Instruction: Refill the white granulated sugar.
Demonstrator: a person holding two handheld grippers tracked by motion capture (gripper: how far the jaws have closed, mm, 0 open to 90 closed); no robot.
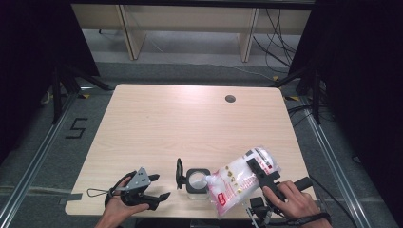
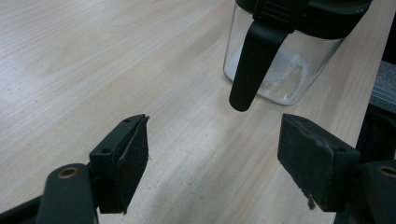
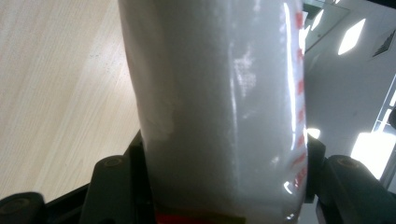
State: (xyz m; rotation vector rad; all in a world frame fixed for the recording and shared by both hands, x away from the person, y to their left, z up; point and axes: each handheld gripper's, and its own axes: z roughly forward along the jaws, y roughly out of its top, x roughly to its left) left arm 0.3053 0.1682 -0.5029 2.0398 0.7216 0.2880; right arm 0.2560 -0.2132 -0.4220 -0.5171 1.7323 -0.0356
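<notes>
A person's right gripper [image 1: 260, 172] clamps its fingers [image 3: 109, 186] on a plastic bag [image 1: 242, 178] of white powder, tilted so its long axis slopes down and leftward from the fingers toward the open mouth of a square glass jar [image 1: 196, 181]. The bag's lower corner sits at the jar's rim, seemingly touching it, and a thin layer of powder shows in the jar's bottom in the left gripper view. The jar stands near the counter's [image 1: 190, 118] front edge, its hinged lid [image 1: 179, 173] upright on the side away from the bag. The left gripper [image 1: 154, 187] rests on the counter just left of the jar, fingers [image 2: 128, 156] spread wide and empty, pointing toward the jar's black latch [image 2: 252, 60]. Pouring appears underway; the left gripper lies nearer for steadying.
</notes>
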